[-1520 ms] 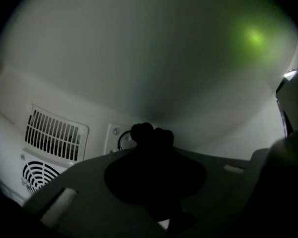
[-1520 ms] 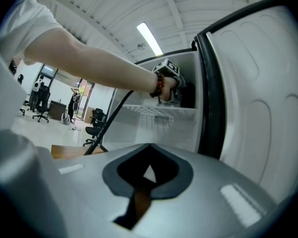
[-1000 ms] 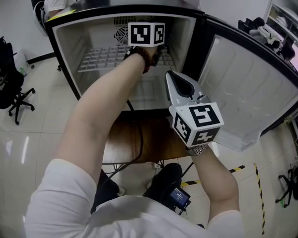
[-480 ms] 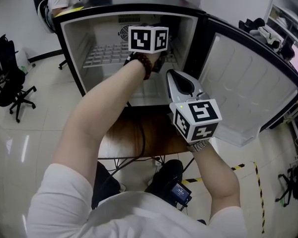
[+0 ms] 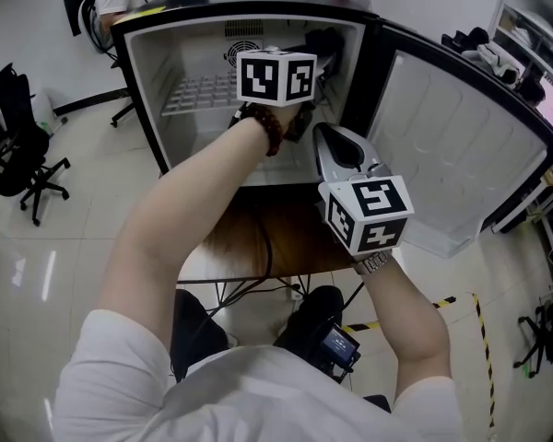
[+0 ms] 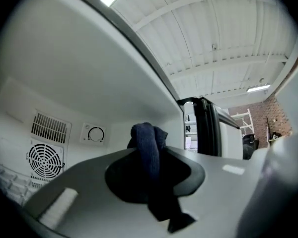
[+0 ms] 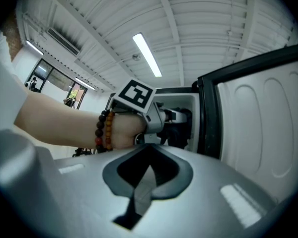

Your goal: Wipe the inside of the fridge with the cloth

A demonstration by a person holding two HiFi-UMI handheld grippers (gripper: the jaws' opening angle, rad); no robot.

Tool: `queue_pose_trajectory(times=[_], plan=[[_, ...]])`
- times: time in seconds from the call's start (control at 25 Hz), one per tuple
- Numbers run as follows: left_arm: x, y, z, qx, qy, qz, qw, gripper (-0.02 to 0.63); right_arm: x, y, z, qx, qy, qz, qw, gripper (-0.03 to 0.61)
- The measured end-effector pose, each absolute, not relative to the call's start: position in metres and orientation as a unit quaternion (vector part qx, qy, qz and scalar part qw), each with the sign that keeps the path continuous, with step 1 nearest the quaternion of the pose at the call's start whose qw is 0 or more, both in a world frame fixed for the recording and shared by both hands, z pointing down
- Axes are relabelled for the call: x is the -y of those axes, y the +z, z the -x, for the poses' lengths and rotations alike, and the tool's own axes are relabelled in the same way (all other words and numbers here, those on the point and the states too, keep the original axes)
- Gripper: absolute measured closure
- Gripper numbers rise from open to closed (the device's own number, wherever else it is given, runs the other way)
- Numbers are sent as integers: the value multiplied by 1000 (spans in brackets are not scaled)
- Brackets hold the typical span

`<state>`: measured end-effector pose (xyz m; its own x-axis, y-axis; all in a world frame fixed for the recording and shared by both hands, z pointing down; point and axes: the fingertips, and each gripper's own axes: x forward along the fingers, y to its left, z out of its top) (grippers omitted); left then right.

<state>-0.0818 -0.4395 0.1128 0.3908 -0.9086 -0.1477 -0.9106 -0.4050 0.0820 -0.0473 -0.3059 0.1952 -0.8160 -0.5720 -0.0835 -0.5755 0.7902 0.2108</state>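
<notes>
The small fridge [image 5: 143,90] stands open with white inside walls. My left gripper [image 5: 315,63] reaches into its upper right part, near the right wall, shut on a dark blue cloth [image 5: 325,42]. In the left gripper view the cloth [image 6: 148,148] hangs bunched between the jaws of the left gripper [image 6: 148,133], in front of the back wall. My right gripper [image 5: 324,138] waits outside, in front of the fridge's right edge, shut with nothing in it. The right gripper view shows the right gripper [image 7: 148,155] with its jaws together, the left gripper [image 7: 171,117] ahead of it and the cloth [image 7: 181,128].
Inside are a wire shelf [image 5: 198,92], a round fan grille [image 6: 43,160] and a dial [image 6: 95,134] on the back wall. The fridge door [image 5: 452,145] stands swung out to the right. The fridge rests on a wooden stand [image 5: 258,242] with cables. Office chairs [image 5: 18,155] stand at the left.
The left gripper with the cloth has slid a little to the right and nearer inside the fridge. The right gripper has kept its place.
</notes>
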Motion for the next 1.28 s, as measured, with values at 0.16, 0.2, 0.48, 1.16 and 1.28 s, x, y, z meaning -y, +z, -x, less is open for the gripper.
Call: queue_pose_trajectory(times=[0.16,0.2,0.48,1.16,1.28], plan=[[427,113,73,-534,83,841,5,545,301,197,44,-945,115,305,4,574],[424,113,70,-531,81,843,5,545,300,198,43,-945,116,305,2,574],[405,112,52,-511,78,856,2,543,293,208,36,-944,114,309,-7,574],[380,112,47,-507,84,858,0,543,283,207,22,-940,121,318,-7,574],[373,112,48,-506,83,858,4,543,287,203,19,-936,123,330,-2,574]])
